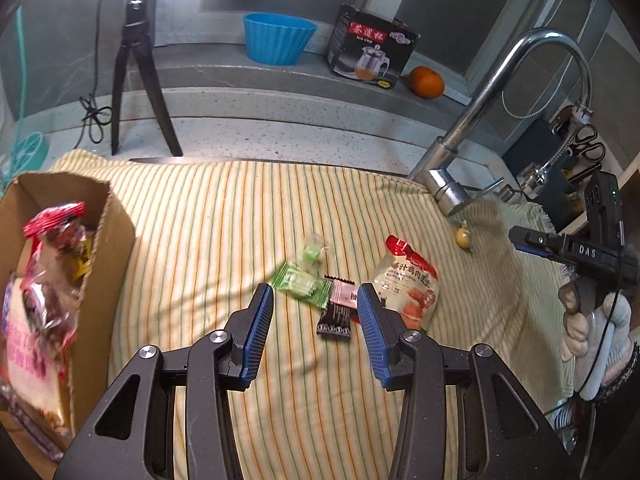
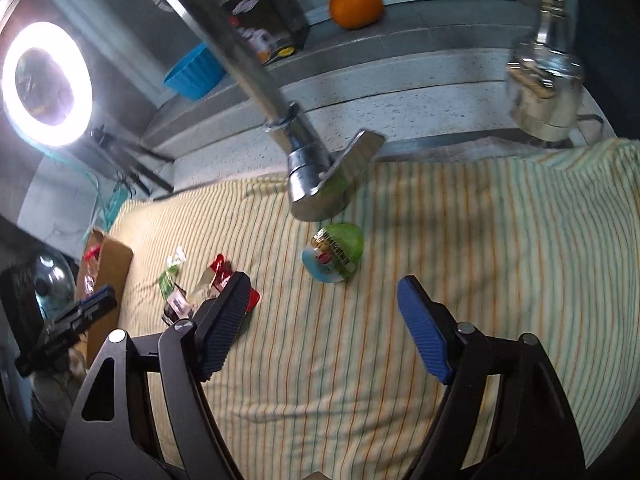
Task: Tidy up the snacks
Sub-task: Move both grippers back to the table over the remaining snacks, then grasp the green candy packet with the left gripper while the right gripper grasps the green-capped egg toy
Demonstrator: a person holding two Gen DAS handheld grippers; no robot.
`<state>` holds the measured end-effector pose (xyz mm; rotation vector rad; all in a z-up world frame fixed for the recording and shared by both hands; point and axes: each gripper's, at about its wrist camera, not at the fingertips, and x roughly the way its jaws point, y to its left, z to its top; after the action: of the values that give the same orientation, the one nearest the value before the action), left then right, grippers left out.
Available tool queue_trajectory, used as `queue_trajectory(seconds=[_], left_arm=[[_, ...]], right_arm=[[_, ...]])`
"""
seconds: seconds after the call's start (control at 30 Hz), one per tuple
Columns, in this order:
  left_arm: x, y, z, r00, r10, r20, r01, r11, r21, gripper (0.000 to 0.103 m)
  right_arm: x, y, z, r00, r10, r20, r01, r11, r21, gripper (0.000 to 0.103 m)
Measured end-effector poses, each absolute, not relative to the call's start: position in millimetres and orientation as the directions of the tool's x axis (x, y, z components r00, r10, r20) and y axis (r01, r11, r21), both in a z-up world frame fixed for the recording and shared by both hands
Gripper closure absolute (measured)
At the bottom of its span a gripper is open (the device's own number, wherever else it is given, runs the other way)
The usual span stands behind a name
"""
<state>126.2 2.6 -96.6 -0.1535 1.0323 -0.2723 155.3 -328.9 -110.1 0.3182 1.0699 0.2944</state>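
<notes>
Left gripper (image 1: 315,296) hovers with jaws apart above small snack packets (image 1: 320,292) on striped cloth (image 1: 224,216); cardboard box (image 1: 100,240) of snacks left of packets.

A home kitchen is shown. A curved chrome faucet (image 1: 492,120) is mounted on a speckled stone countertop (image 1: 280,136), and the sink area is covered by a striped cloth (image 1: 240,220). On the ledge behind, a blue ribbed bowl (image 1: 278,38), a glass-teapot box (image 1: 370,50) and an orange (image 1: 427,82) are kept. Scissors (image 1: 588,144) are stored at the right. A ring light on a tripod (image 1: 134,64) has been set up for recording.
</notes>
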Motion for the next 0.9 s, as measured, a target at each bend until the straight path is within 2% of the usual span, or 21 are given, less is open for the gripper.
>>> queue_trajectory(seconds=[0.37,0.7,0.73,0.77,0.83,0.9], left_arm=[[158.8,-9.5,-118.7,0.437,-0.275,-0.856,0.184,0.959,-0.214,0.061],[182.5,-23.7,-138.0,0.397,-0.261,-0.88,0.236,0.955,-0.177,0.061],[184.0,-23.9,-139.6,0.396,-0.26,-0.881,0.238,0.955,-0.175,0.064],[185.5,-23.7,-141.9,0.391,-0.258,-0.883,0.237,0.956,-0.174,0.066],[187.0,-24.9,-144.2,0.389,-0.255,-0.885,0.238,0.956,-0.171,0.072],[188.1,-26.6,-147.0,0.382,-0.254,-0.889,0.247,0.955,-0.166,0.074]], right_arm=[[159.0,-306.2,-130.1,0.434,0.308,-0.846,-0.164,0.951,0.262,0.029],[183.6,-285.2,-143.8,0.418,0.28,-0.864,-0.192,0.957,0.217,0.029],[185.5,-283.0,-145.4,0.415,0.278,-0.866,-0.195,0.957,0.214,0.029],[187.2,-281.1,-146.8,0.413,0.278,-0.867,-0.195,0.957,0.214,0.03],[190.3,-278.4,-149.8,0.404,0.274,-0.873,-0.196,0.958,0.21,0.042],[194.2,-276.0,-153.5,0.394,0.262,-0.881,-0.195,0.961,0.199,0.043]])
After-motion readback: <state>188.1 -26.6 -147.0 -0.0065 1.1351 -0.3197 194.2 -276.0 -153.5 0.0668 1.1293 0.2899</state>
